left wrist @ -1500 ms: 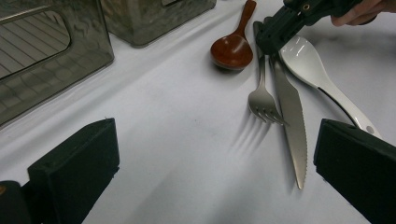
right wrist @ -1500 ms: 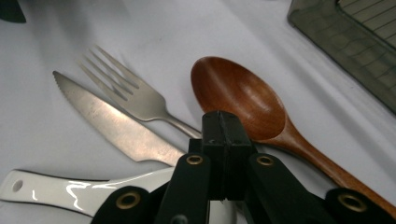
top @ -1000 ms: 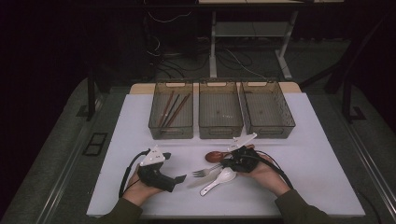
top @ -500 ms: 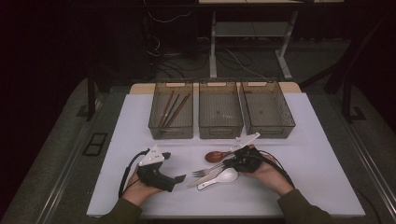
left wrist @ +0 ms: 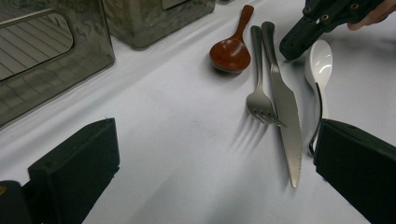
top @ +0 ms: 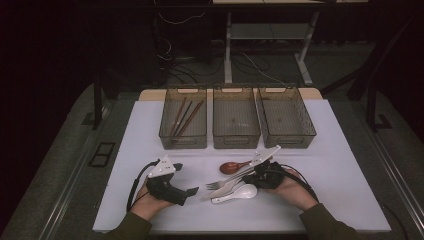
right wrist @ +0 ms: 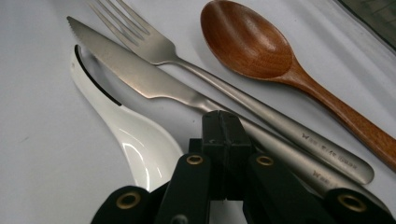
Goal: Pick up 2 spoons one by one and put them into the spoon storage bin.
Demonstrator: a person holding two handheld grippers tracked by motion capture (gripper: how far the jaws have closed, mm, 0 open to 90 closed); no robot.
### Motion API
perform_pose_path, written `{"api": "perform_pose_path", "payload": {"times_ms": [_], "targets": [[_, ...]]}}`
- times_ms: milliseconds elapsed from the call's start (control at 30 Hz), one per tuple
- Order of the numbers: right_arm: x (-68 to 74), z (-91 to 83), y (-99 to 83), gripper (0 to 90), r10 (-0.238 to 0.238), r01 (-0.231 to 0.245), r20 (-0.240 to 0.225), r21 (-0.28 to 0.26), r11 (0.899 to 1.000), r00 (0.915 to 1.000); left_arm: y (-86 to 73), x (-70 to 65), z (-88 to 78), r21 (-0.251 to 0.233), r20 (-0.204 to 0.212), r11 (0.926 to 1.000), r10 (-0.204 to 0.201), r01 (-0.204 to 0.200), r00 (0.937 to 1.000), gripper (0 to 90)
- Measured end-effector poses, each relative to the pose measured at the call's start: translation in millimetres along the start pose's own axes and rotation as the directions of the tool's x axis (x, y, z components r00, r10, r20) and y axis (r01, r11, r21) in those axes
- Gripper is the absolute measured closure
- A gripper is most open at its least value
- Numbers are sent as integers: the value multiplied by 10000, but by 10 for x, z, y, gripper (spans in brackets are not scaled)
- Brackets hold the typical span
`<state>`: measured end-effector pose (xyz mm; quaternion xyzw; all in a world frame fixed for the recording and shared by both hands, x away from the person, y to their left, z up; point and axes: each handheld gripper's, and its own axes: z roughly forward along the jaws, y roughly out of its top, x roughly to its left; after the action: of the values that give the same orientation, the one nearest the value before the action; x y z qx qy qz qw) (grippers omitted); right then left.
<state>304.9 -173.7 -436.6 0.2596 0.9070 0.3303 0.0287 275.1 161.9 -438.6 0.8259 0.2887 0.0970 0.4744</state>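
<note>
A wooden spoon (top: 234,166), a steel fork (top: 223,182), a steel knife (top: 219,190) and a white spoon (top: 236,193) lie together on the white table in front of me. My right gripper (top: 248,177) is shut, its tip low over the handles; in the right gripper view its closed jaws (right wrist: 224,127) sit over the knife (right wrist: 130,70) handle, beside the white spoon (right wrist: 135,135), the fork (right wrist: 154,44) and the wooden spoon (right wrist: 247,42). My left gripper (top: 192,190) rests open left of the cutlery, nothing between its jaws (left wrist: 217,140).
Three translucent brown bins stand in a row behind the cutlery: the left bin (top: 166,132) holds chopsticks (top: 182,117), then the middle bin (top: 236,140) and the right bin (top: 310,131). The table's front edge runs just under my hands.
The white spoon has swung to lie flatter, closer alongside the knife. My right gripper shifted only slightly. The left gripper has stayed put.
</note>
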Motion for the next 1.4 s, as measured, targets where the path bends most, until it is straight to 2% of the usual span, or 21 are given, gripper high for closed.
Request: {"api": "perform_pose_path", "payload": {"times_ms": [300, 533, 633, 700, 800, 900, 1133, 1400], "targets": [[-31, -53, -40, 890, 104, -103, 193, -58, 9999, 9998, -1, -1, -1, -3, 7, 10000, 0, 0, 10000, 0], [-119, -119, -74, 875, 393, -374, 399, -471, 9982, 9984, 0, 1, -3, -9, 3, 10000, 23, -23, 10000, 0], [-151, -183, -94, 811, 582, -554, 338, -774, 9955, 9977, 0, 3, -5, -30, 13, 10000, 19, -19, 10000, 0], [-156, -229, -113, 724, 689, -669, 169, -981, 9929, 9975, -1, 5, -5, -19, 12, 10000, 12, -12, 10000, 0], [-134, -283, -139, 600, 783, -786, -76, -1300, 9884, 9969, 0, 4, -6, -40, 8, 10000, 6, -6, 10000, 0], [-91, -292, -154, 530, 837, -879, -345, -1482, 9850, 9959, 0, 5, -4, -23, 19, 10000, 15, -15, 10000, 0], [-12, -162, -174, 474, 605, -656, -510, -1051, 9923, 9969, 1, -1, 4, -17, 47, 10000, 5, -5, 10000, 0], [28, -68, -196, 487, 100, -129, -456, -652, 9978, 9989, -3, -4, 7, -37, 95, 10000, 42, -42, 9999, 0]]}}
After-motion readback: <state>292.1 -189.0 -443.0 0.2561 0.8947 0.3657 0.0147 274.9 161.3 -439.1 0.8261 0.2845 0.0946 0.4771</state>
